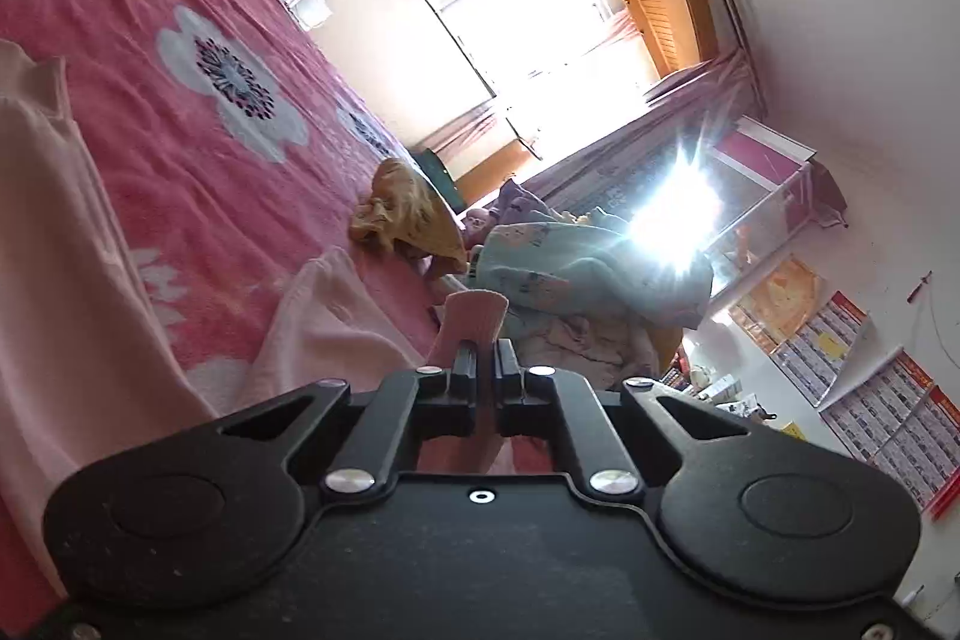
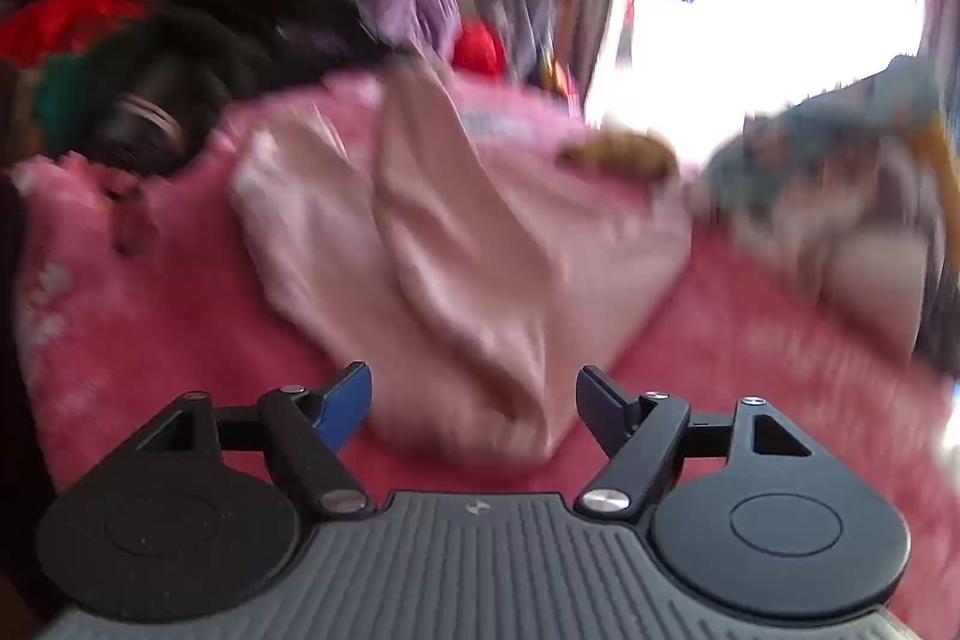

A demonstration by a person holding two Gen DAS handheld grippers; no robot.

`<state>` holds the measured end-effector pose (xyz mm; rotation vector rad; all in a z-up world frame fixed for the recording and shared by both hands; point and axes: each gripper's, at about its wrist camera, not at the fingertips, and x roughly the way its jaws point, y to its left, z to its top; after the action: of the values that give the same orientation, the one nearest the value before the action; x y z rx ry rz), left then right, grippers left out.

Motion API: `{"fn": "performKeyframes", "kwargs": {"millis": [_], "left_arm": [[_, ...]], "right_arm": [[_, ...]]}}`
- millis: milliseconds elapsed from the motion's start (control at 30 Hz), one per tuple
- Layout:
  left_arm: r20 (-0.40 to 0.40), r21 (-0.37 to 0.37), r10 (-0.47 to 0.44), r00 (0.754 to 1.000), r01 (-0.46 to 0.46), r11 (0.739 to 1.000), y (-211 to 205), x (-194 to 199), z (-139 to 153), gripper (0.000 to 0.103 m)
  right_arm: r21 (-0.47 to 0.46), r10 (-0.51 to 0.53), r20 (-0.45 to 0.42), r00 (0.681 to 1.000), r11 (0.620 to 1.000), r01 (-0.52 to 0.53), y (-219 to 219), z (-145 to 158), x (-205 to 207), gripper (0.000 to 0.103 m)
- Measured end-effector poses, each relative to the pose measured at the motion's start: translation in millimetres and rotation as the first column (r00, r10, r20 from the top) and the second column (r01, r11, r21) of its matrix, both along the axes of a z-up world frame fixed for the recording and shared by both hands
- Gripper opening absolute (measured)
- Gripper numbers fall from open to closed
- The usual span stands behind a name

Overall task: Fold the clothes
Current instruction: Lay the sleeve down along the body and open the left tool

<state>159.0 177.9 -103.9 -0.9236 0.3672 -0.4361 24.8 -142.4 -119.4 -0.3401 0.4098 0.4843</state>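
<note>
Your left gripper is clamped on the ribbed cuff of the pale pink garment, which lies across the pink floral blanket; your right gripper stands apart (nothing between), hovering over it.

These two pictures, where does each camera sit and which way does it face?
Left wrist: on the left tool, rolled sideways, looking along the pink flowered bed cover to the window; its shut black fingers pinch a pink ribbed cuff.
Right wrist: on the right tool, facing down at the pale pink garment; its open fingers show, blurred.
Shared: cover, garment, window, yellow-brown cloth.
</note>
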Motion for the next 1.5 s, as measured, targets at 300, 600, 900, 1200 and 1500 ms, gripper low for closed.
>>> {"fn": "performKeyframes", "kwargs": {"millis": [300, 600, 900, 1200, 1500], "left_arm": [[0.031, -0.093, 0.026, 0.999, -0.023, 0.995, 9, 7, 16, 0.004], [-0.184, 0.035, 0.114, 0.976, -0.110, 0.993, 26, 27, -24, 0.004], [-0.158, 0.038, 0.069, 0.985, -0.063, 0.997, 19, 23, -25, 0.004], [-0.148, 0.025, 0.060, 0.987, -0.057, 0.998, 18, 20, -20, 0.004], [-0.107, 0.007, 0.099, 0.989, -0.099, 0.995, 23, 23, -10, 0.004]], "right_arm": [[-0.032, 0.011, -0.239, 0.971, 0.999, -0.019, 26, -30, 16, 0.080], [-0.100, -0.007, -0.236, 0.972, 0.995, -0.017, 33, -30, 10, 0.082], [-0.062, -0.061, -0.125, 0.990, 0.997, 0.054, 26, -15, 13, 0.082], [-0.128, 0.015, -0.149, 0.989, 0.991, -0.034, 25, -30, -11, 0.074], [-0.078, -0.018, -0.222, 0.975, 0.997, 0.001, 25, -28, 13, 0.079]]}}
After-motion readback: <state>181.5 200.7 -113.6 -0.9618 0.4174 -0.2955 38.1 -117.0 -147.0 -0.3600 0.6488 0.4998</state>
